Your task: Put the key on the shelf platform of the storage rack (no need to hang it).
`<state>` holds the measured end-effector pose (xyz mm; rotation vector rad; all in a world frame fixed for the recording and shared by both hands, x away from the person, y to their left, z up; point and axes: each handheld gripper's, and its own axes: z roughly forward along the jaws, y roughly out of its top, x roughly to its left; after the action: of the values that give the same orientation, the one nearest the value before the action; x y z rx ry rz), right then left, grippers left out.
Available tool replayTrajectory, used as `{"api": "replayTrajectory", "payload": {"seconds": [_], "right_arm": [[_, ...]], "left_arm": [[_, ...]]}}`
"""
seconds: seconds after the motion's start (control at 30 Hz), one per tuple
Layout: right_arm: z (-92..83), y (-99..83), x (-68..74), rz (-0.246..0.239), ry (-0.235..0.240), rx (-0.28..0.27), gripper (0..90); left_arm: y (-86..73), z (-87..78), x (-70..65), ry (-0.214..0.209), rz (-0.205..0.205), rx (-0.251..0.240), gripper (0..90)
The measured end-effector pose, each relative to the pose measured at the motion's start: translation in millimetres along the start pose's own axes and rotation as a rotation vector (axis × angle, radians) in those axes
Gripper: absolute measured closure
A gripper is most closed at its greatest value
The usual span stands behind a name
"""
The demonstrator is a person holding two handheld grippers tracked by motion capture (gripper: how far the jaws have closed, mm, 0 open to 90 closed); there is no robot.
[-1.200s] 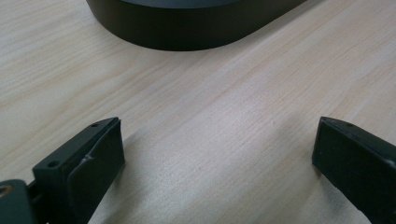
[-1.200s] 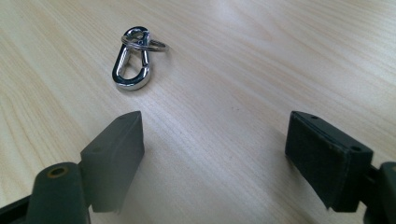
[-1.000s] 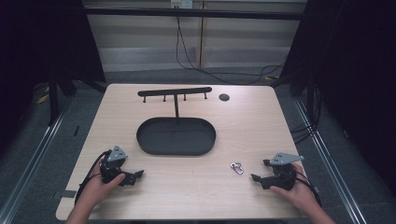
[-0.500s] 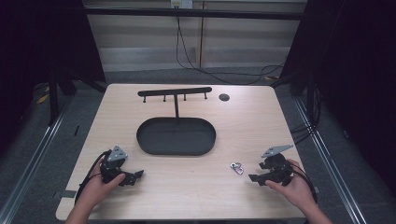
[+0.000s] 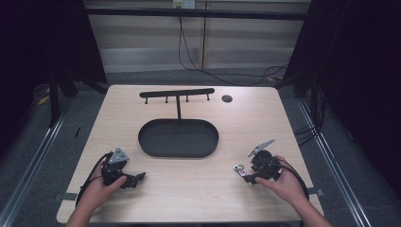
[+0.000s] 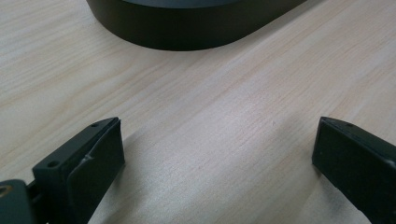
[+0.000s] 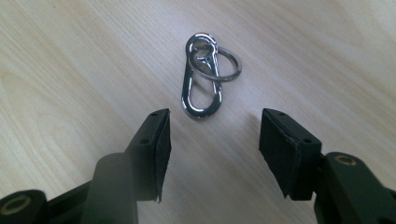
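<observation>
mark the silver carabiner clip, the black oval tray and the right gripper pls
silver metal carabiner clip with key ring (image 7: 201, 95): right gripper view, on its long body.
black oval tray (image 5: 178, 150): high view, near rim.
right gripper (image 7: 214, 140): right gripper view, midway between fingertips.

Right tongs (image 7: 212, 154) point down at pale wood-grain table (image 7: 70, 60), jaws spread apart, nothing between pads. Silver carabiner clip (image 7: 201, 77) lies flat on table just beyond jaw tips, roughly centred on gap, long axis running away from camera. Small split ring (image 7: 225, 63) threaded through clip's far end, lying toward right. Clip untouched by either jaw.
</observation>
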<state>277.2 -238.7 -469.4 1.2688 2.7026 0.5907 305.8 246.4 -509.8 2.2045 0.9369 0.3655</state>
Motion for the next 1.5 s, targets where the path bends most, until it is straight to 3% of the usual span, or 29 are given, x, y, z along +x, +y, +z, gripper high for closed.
{"api": "replayTrajectory", "payload": {"seconds": [0.6,0.63,0.7,0.8,1.0,1.13,1.5], "right_arm": [[16.8,29.7,12.2,-0.063,-0.024,0.087,50.8],[17.1,30.2,12.6,-0.063,-0.025,0.088,52.2],[15.6,31.0,14.2,-0.062,-0.016,0.094,67.8],[15.8,33.2,16.8,-0.06,-0.028,0.115,68.3],[15.1,34.9,16.2,-0.05,-0.004,0.115,68.6],[9.3,37.7,14.8,-0.036,0.023,0.117,68.7],[-5.9,49.4,16.9,-0.044,0.042,0.11,68.7]], "left_arm": [[0.0,0.1,-0.1,-0.002,-0.001,0.0,1.7],[0.0,0.1,-0.2,-0.002,-0.002,0.0,1.7],[-0.1,0.3,-0.4,-0.003,-0.005,-0.002,1.7],[-0.1,0.3,-0.4,-0.003,-0.005,-0.002,1.6],[-0.1,0.3,-0.4,-0.003,-0.005,-0.001,1.6],[-0.1,0.3,-0.4,-0.003,-0.005,-0.002,1.6],[-0.1,0.3,-0.4,-0.003,-0.004,-0.001,1.6]]}}
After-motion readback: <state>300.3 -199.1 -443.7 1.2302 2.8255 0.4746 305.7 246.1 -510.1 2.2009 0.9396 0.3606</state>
